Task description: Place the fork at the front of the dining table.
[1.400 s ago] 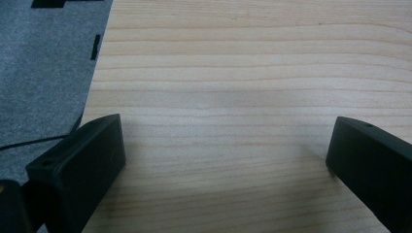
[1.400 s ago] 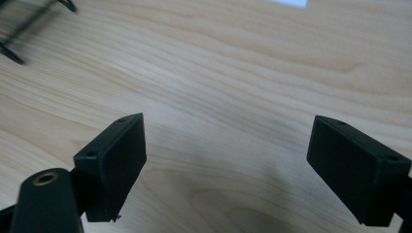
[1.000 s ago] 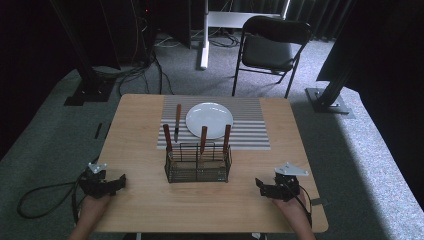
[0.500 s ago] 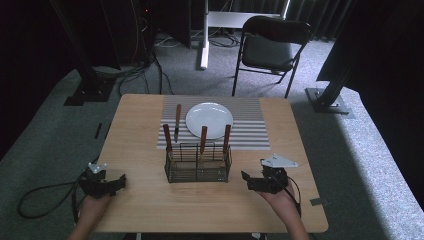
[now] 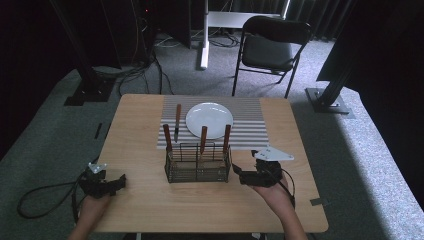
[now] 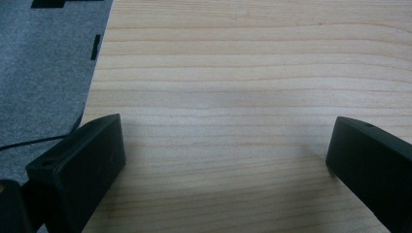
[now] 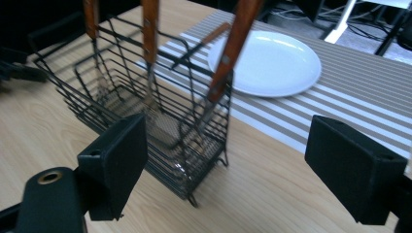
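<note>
A black wire basket (image 5: 198, 164) stands mid-table with three wooden-handled utensils (image 5: 203, 138) upright in it. Behind it a white plate (image 5: 209, 120) rests on a striped placemat (image 5: 250, 122), and a wooden-handled knife (image 5: 177, 120) lies left of the plate. My right gripper (image 5: 239, 176) is open just right of the basket (image 7: 145, 116), jaws wide apart and pointing at its near corner, with nothing between them. My left gripper (image 5: 120, 182) sits open at the table's front left edge over bare wood (image 6: 243, 97).
The wooden table (image 5: 145, 210) has free room along its front and right side. A black folding chair (image 5: 270, 50) stands on the grey carpet behind the table. Cables trail on the floor at the left (image 5: 40, 200). Dark stands flank the table.
My right gripper has moved left from the table's right front toward the basket's right side. The left gripper has stayed in place.
</note>
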`<action>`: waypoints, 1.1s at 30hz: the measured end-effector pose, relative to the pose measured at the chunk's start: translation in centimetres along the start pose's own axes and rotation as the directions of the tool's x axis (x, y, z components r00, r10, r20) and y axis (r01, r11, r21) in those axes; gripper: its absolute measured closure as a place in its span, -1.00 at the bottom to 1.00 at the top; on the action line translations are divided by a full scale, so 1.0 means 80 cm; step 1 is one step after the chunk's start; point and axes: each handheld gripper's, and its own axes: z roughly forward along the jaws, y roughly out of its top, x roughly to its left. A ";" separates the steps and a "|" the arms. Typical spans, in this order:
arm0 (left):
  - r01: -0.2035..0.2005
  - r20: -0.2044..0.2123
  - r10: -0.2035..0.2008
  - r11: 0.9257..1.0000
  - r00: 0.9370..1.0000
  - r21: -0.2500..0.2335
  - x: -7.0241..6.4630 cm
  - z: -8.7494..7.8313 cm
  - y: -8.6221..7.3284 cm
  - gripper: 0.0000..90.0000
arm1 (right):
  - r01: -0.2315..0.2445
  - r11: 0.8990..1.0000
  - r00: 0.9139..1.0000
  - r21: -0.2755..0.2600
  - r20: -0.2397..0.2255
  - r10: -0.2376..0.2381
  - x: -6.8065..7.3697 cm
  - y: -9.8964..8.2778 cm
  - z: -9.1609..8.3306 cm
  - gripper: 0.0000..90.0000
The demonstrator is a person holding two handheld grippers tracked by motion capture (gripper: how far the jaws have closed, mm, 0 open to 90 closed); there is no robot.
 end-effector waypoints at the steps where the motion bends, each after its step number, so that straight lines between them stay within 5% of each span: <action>1: 0.000 0.000 0.000 1.000 1.000 0.000 0.000 0.000 0.000 -0.99 | -0.007 1.000 1.000 -0.001 -0.019 0.007 0.002 0.002 0.001 -0.63; 15: 0.000 0.000 0.000 1.000 1.000 0.000 0.000 0.000 0.000 -0.99 | 0.055 0.998 0.998 -0.009 -0.044 -0.055 0.041 0.028 0.027 -0.62; 33: 0.000 0.001 0.000 1.000 1.000 0.001 0.000 0.000 0.000 -0.99 | 0.081 0.996 0.985 -0.040 -0.150 -0.086 0.094 0.064 0.069 -0.63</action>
